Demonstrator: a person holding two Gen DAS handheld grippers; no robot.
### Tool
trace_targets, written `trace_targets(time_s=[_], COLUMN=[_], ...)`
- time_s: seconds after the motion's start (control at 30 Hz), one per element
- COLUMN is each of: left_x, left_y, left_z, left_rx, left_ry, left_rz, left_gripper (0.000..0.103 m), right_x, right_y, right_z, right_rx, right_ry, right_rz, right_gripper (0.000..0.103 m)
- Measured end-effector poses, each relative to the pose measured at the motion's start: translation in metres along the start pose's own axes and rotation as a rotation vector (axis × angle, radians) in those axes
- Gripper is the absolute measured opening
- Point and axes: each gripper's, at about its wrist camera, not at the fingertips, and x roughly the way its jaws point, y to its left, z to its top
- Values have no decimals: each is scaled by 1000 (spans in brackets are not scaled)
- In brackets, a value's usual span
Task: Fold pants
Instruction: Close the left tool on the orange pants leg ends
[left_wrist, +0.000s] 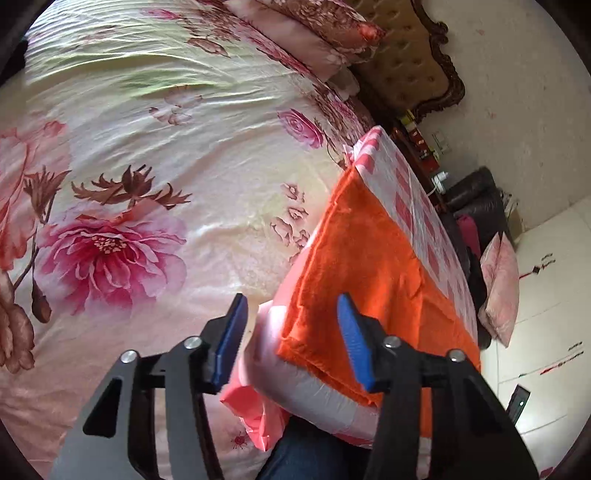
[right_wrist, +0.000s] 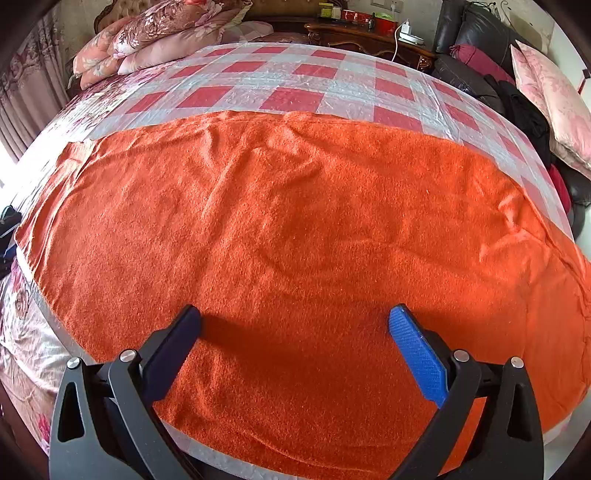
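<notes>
Garment: orange fleecy pants (right_wrist: 295, 229), napped pile cloth, lying spread flat; from the right wrist view they fill most of the frame and neither the legs nor the waistband can be made out.
Location: on a red-and-white checked plastic sheet (right_wrist: 288, 85) laid over a raised flat surface beside the bed; the garment's near edge (left_wrist: 325, 362) lies close to the sheet's near edge.
Condition: largely smooth, with shallow wrinkles toward the far hem and a puckered seam at the right side (right_wrist: 517, 218).
Handling, judged: light, soft and limp; it will sag and drape when lifted and hold no shape of its own. The pile should grip the pads well, but the glossy sheet beneath looks slippery and may come up with the cloth.
Hold points, judged: the corners or hem edge, pinching only the cloth layers, not the sheet; a mid-panel pinch would bunch the fabric.
Left gripper (left_wrist: 291, 339): blue pads partly spread, straddling the near left corner of the pants; no pad visibly presses the cloth, so nothing is held.
Right gripper (right_wrist: 295, 350): blue pads spread wide above the near middle of the garment, casting a shadow on it, holding nothing.
Surroundings: floral satin bedspread (left_wrist: 129, 166) to the left, stacked floral pillows (right_wrist: 159, 33) by the headboard, a dark wooden nightstand (right_wrist: 369, 35), a black leather chair (right_wrist: 476, 33).
</notes>
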Motion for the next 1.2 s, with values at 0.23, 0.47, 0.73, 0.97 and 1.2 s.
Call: trace_targets(time_s=[0.23,0.47,0.73,0.97,1.2], left_x=[-3,-19,-18,-26,-4], left_y=[-24,-27,-10,21,63], left_z=[3,12,38,25,-1], left_rx=[172,167,97,-59,-300], left_ry=[6,-13,-27,-49,18], left_rz=[130,66,10,-84,-284], left_gripper=[20,7,6,55,55], right_x=[0,-1,1,2,1], right_y=[2,2,15,24,23], right_z=[-1,-1,4,4,4], right_rx=[-2,3,-16,-40,-45], right_ry=[-11,-10,-9,-20,-20], right_rz=[1,2,9,24,27], right_gripper=[98,98,98,98,98])
